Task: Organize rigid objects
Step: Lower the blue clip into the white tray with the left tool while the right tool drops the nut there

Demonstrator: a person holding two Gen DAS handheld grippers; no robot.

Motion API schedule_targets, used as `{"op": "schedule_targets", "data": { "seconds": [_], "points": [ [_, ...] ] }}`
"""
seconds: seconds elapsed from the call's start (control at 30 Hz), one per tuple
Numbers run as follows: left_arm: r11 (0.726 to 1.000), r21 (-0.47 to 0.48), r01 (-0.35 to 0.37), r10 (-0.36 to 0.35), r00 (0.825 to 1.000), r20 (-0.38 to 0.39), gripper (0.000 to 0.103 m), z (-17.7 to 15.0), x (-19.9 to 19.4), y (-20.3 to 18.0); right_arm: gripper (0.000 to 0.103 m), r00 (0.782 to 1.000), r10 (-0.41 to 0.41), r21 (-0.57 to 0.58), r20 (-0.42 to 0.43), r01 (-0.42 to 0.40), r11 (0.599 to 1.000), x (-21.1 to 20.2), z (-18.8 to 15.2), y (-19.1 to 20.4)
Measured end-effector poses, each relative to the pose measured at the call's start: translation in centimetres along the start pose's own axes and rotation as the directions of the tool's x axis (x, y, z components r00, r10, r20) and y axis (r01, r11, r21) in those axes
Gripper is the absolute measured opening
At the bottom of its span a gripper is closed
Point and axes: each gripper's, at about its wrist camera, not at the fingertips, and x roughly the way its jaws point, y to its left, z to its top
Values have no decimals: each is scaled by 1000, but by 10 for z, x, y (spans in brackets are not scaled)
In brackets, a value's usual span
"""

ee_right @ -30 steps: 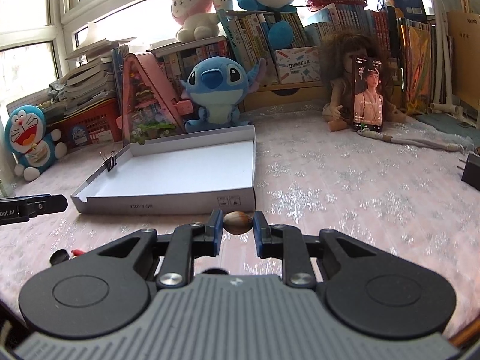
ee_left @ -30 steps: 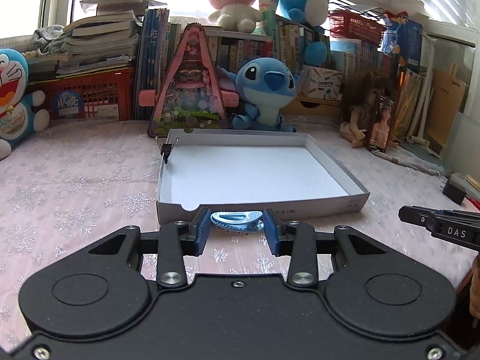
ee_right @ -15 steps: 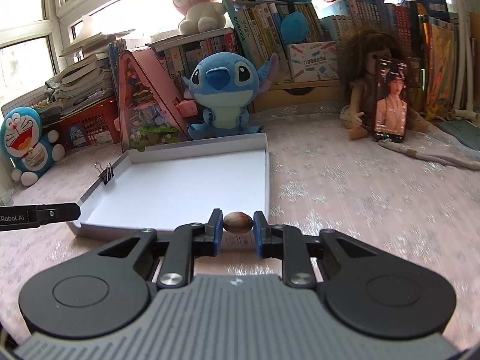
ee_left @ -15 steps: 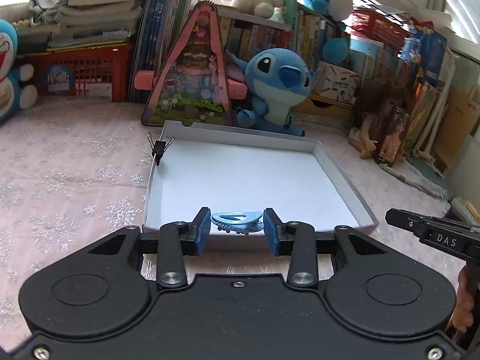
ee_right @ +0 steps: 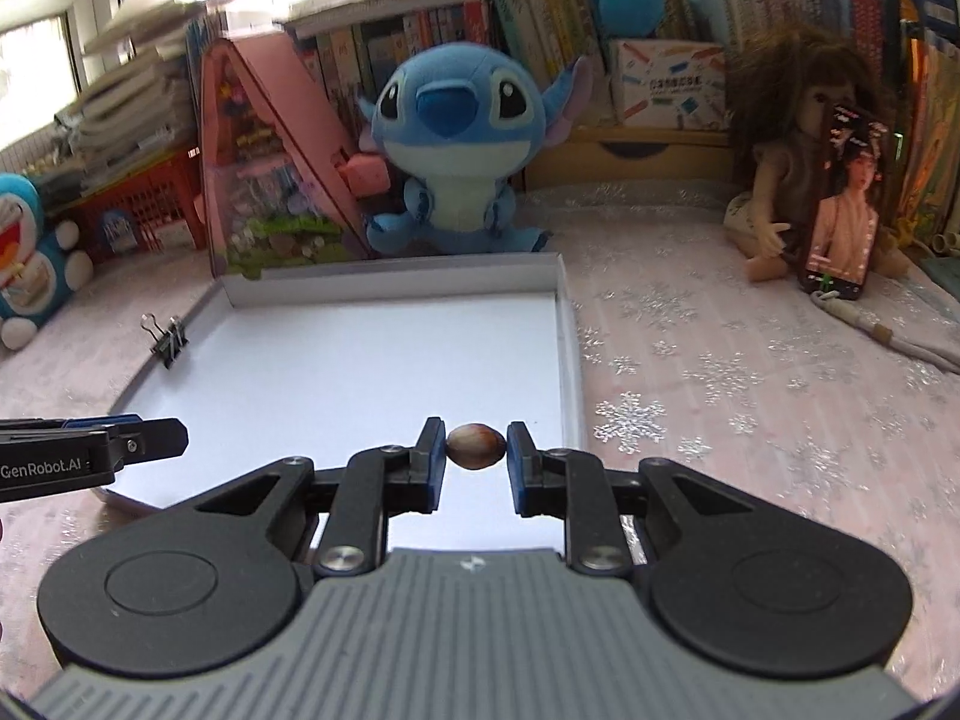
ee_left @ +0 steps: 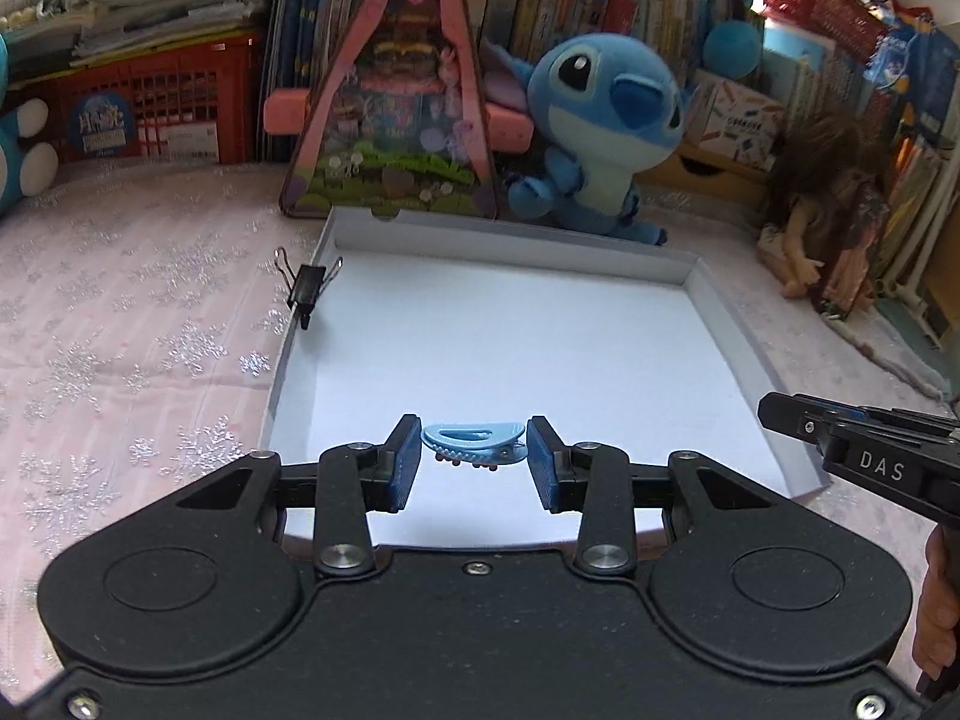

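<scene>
My left gripper (ee_left: 474, 447) is shut on a light blue hair clip (ee_left: 471, 439) and holds it above the near part of the white shallow box (ee_left: 717, 306). My right gripper (ee_right: 476, 447) is shut on a small brown shell (ee_right: 475, 446) above the box's near right part; the box also shows in the right wrist view (ee_right: 567, 336). A black binder clip (ee_left: 307, 288) is clamped on the box's left wall and also shows in the right wrist view (ee_right: 168, 339). Each gripper shows at the edge of the other's view.
A blue Stitch plush (ee_left: 600, 132), a pink triangular toy house (ee_left: 396, 96) and shelves of books stand behind the box. A doll (ee_right: 792, 162) with a phone (ee_right: 843, 210) sits at the right. A red crate (ee_left: 156, 108) is at the left. A pink snowflake cloth (ee_left: 120, 312) covers the table.
Both grippers have moved forward from in front of the box to above its near part, still holding the hair clip and the shell.
</scene>
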Motion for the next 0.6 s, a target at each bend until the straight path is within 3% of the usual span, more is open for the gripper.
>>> {"op": "schedule_targets", "data": {
  "seconds": [0.6],
  "points": [
    [997, 21, -78, 79, 995, -61, 36, -1, 37, -1, 26, 992, -34, -12, -123, 33, 999, 48, 0, 10]
  ]
}}
